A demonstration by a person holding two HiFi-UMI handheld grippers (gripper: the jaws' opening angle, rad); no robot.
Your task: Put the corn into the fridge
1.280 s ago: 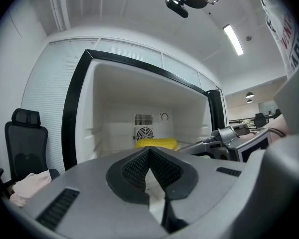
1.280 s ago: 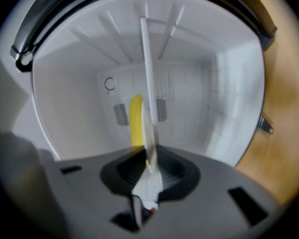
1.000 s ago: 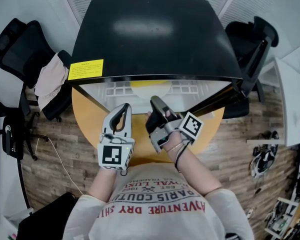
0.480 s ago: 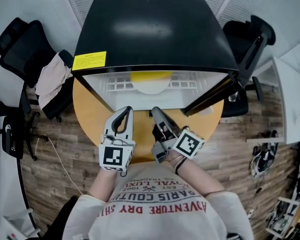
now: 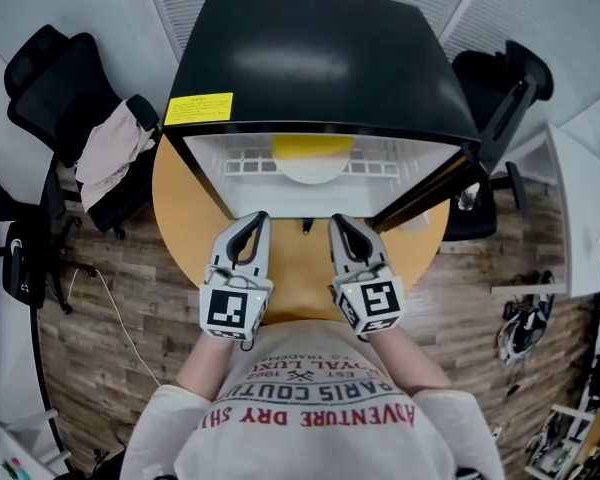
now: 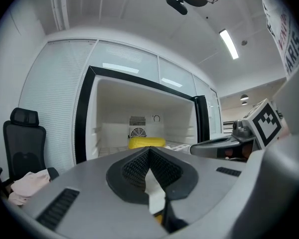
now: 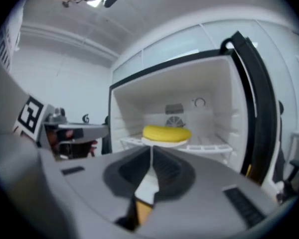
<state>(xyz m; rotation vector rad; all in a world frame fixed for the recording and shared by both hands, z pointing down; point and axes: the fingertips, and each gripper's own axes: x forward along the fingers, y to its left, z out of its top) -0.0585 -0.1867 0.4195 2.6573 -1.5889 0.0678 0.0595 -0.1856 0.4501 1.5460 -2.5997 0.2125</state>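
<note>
The yellow corn point(image 5: 313, 147) lies on a white plate point(image 5: 313, 172) on the wire shelf inside the small black fridge point(image 5: 320, 58). It also shows in the left gripper view as the corn point(image 6: 146, 142) and in the right gripper view as the corn point(image 7: 166, 132). The fridge door point(image 5: 450, 173) stands open to the right. My left gripper point(image 5: 248, 228) and right gripper point(image 5: 342, 230) hover side by side over the round wooden table point(image 5: 185, 218), just in front of the fridge opening. Both are shut and hold nothing.
Black office chairs stand at the left point(image 5: 50, 83) and behind the right of the fridge point(image 5: 500, 78). A pale cloth point(image 5: 110, 153) hangs over the left chair. White furniture point(image 5: 580, 218) stands at the far right on the wood floor.
My right gripper drew back from the fridge and straightened up beside the left one. The fridge door stayed open. The left gripper barely moved.
</note>
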